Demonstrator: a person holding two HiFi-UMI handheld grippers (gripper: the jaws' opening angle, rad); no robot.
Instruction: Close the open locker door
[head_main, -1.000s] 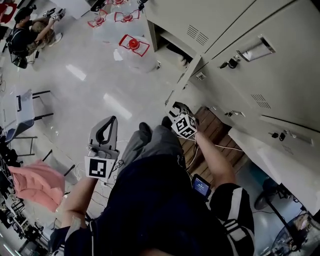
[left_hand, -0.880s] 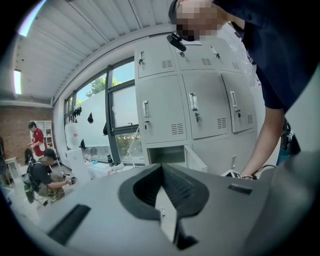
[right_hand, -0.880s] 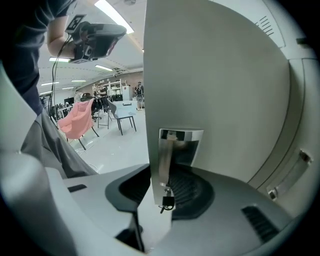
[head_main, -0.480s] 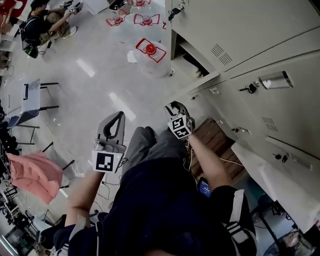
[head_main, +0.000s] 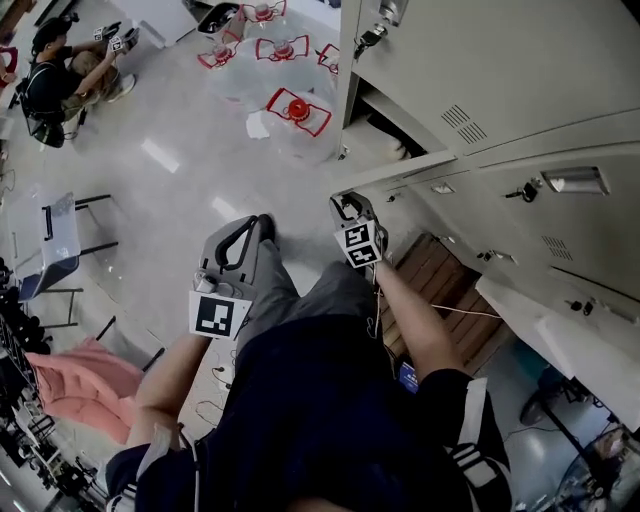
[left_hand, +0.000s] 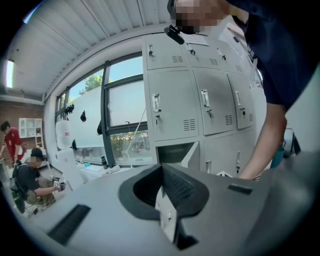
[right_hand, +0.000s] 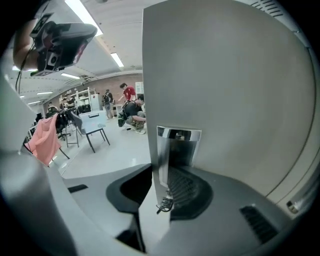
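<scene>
1. Grey moulded jaws of the right gripper (right_hand: 156, 175) are closed onto the free edge of the locker door (right_hand: 225, 100), and the thin sheet is pinched between the pads. The edge is judged to be taken so that the door can be swung by it, not shoved flat.
2. Right at the pads a small key (right_hand: 164, 202) is seen in the lock, and just beyond it a chrome handle recess (right_hand: 178, 145). The grip is set beside these fittings, not on them.
3. The left gripper (left_hand: 161, 170) is held well apart from the door, its jaws brought together with nothing between them. It is judged to be kept spare, since one grip should serve for a light door.
4. In the head view the door is found standing out from a lower row of the locker bank (head_main: 520, 90), swung well off its frame with the right gripper at its outer tip. The closing is not yet done.
5. The hinge side and most of the locker's inside are covered by the door and by shadow. How hard the pads press cannot be told. The right gripper view is largely filled by the door face, so the frame it must meet is not shown there.
6. Farther off, water bottles (head_main: 290, 100) with red caps are stood on the floor. A seated person (head_main: 60, 70) is too small for what is being handled to be made out.
</scene>
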